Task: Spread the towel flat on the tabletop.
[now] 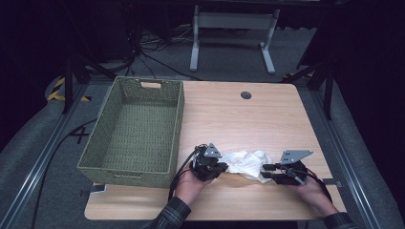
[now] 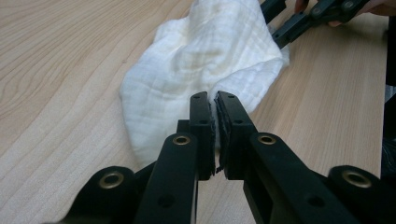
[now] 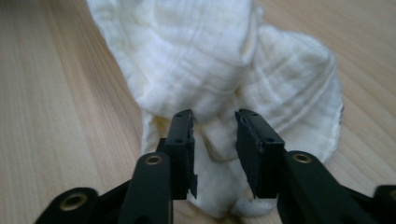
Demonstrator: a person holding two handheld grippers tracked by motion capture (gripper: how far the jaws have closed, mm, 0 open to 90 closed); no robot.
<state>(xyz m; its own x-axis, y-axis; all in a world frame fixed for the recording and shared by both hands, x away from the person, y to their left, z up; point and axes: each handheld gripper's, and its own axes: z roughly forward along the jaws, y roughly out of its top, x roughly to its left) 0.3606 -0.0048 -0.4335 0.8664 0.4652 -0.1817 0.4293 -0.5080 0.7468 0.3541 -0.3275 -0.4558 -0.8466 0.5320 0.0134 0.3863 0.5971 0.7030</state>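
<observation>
A crumpled white cloth lies on the wooden table near its front edge, between my two grippers. My left gripper is at the cloth's left end. In the left gripper view its jaws are pressed together on an edge of the cloth. My right gripper is at the cloth's right end. In the right gripper view its jaws stand apart with a fold of the cloth between them, the pads not pressing on it. The right gripper also appears beyond the cloth in the left gripper view.
A green woven basket with nothing in it stands on the table's left part, close to my left hand. A round cable hole is at the table's far edge. Bare wood stretches behind the cloth and to the right.
</observation>
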